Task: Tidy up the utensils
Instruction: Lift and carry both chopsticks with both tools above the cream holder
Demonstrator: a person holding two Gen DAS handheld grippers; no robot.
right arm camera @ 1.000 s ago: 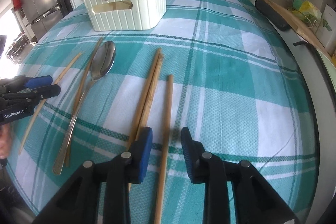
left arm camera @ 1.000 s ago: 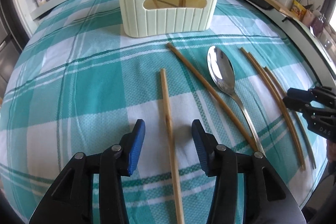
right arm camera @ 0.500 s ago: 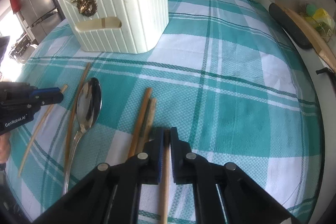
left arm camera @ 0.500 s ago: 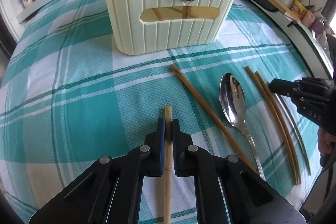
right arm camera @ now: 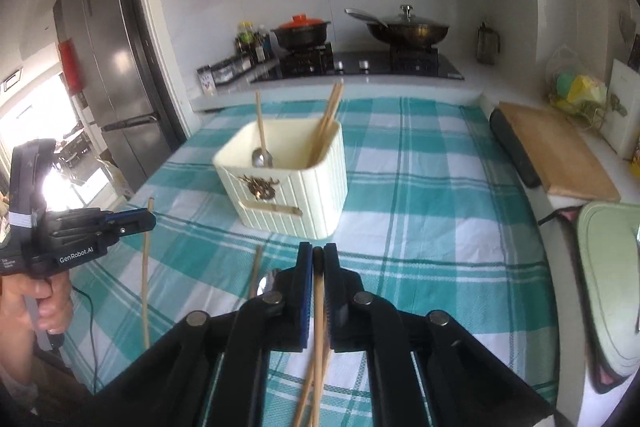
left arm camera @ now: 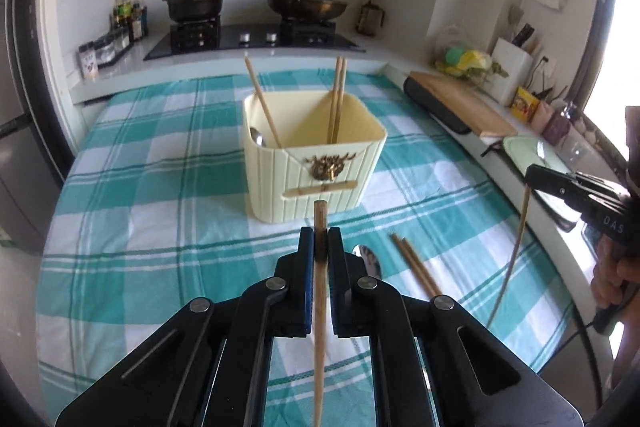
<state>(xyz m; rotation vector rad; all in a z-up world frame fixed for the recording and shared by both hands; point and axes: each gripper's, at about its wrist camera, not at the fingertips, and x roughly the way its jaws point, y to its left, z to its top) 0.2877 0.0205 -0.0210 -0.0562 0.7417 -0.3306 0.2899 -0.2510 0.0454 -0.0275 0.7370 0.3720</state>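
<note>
Because each hand-held gripper, left and right, pinches one chopstick near its tip above the desk, the long tails may swing and miss the holder.

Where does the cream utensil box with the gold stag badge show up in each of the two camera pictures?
Left wrist view: the cream utensil box stands at centre, just beyond the left tongs.
Right wrist view: the box sits left of centre, above the right tongs.
Shared landmark: the red-lidded pot on the stove behind.
</note>
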